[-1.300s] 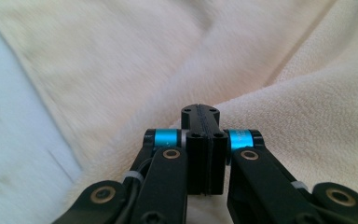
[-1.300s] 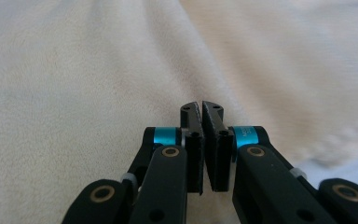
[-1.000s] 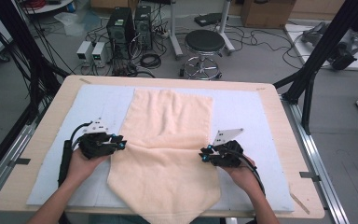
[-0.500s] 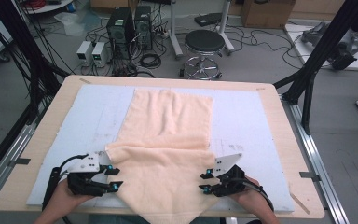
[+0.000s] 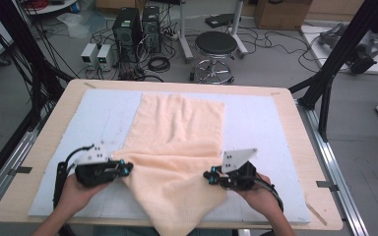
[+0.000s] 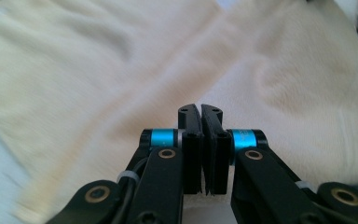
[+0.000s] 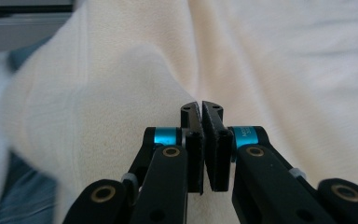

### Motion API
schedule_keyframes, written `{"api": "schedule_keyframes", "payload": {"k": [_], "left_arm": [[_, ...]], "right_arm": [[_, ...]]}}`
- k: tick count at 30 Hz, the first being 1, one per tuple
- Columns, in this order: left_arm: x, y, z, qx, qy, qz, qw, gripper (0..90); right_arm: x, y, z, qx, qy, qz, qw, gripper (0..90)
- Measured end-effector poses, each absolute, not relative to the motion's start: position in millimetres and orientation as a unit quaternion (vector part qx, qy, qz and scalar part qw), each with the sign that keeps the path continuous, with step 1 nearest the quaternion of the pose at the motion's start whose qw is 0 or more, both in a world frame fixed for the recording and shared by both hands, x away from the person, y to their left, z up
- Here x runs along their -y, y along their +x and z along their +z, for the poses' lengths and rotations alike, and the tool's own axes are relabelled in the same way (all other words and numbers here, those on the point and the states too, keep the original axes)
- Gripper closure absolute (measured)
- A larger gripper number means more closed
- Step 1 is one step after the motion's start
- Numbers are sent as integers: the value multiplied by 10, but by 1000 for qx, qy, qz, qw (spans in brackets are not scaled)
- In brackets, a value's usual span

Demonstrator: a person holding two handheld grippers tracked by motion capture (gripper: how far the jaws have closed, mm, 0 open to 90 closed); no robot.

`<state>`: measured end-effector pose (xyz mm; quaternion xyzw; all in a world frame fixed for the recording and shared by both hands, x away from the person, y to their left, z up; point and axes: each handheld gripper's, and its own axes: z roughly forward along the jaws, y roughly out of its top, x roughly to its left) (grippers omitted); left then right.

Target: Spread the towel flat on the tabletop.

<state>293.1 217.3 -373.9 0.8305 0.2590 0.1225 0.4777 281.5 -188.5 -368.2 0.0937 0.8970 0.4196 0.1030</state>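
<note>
Holding a big peach towel (image 5: 177, 147) by its two near corners right now, one tool in each hand. My left tool (image 5: 124, 168) has its jaws pressed together at the towel's left edge, and in the left gripper view the left tool (image 6: 200, 112) tips look clamped tight with fabric all around them, so I'd say it's pinching cloth. Same deal on the other side: my right tool (image 5: 208, 175) sits at the towel's right edge, and up close the right tool (image 7: 201, 108) is squeezed shut with the towel bunched right against it.

The towel's far half lies flat on the pale blue mat (image 5: 93, 118) covering the desk (image 5: 290, 118). The near half is lifted a bit between the tools, with the middle sagging down over the desk's front edge toward me.
</note>
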Motion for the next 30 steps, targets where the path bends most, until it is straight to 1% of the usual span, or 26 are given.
{"api": "schedule_keyframes", "payload": {"k": [1,3,4,5,6,7,8,10,14,16,18,21,22,24,26,27,29,30], "left_arm": [[-2155,3053,-3720,-269,828,138,472,865],[-2113,3324,-3754,-301,819,144,468,842],[-2083,3442,-3785,-319,818,152,454,783],[-2065,3528,-3815,-332,817,154,445,708],[-2066,3576,-3837,-336,818,150,442,660],[-2072,3583,-3852,-338,818,141,444,623],[-2090,3565,-3863,-332,821,133,446,608],[-2133,3455,-3893,-314,828,134,444,602],[-2300,3166,-3977,-301,825,126,461,576],[-2376,3014,-4041,-298,820,113,475,590],[-2400,2912,-4098,-287,831,96,466,596],[-2357,2824,-4121,-276,837,109,459,569],[-2334,2823,-4124,-275,838,111,458,541],[-2252,2857,-4152,-268,848,114,443,526],[-2147,2929,-4208,-270,859,122,418,537],[-2102,2965,-4236,-273,861,128,410,580],[-2059,3023,-4266,-279,859,138,405,703],[-2045,3049,-4267,-287,856,137,406,755]], "right_arm": [[1860,2922,-3641,-896,105,418,111,879],[1807,3174,-3625,-891,137,413,132,869],[1785,3323,-3652,-891,161,400,146,860],[1780,3471,-3699,-891,186,389,144,843],[1804,3594,-3760,-888,203,387,141,810],[1842,3677,-3816,-884,225,388,133,778],[1890,3724,-3854,-883,229,393,116,756],[1953,3679,-3864,-884,225,398,101,723],[2034,3413,-3834,-884,186,416,104,702],[2054,3267,-3880,-888,169,417,96,686],[2068,3144,-3950,-894,149,413,88,664],[2062,3001,-4076,-900,135,406,81,622],[2054,2963,-4127,-903,129,402,81,610],[2024,2940,-4199,-906,125,398,75,594],[1948,2952,-4271,-912,124,385,71,595],[1899,2979,-4307,-915,118,378,73,608],[1798,3005,-4363,-922,116,363,67,699],[1774,3025,-4356,-922,118,364,65,777]]}}
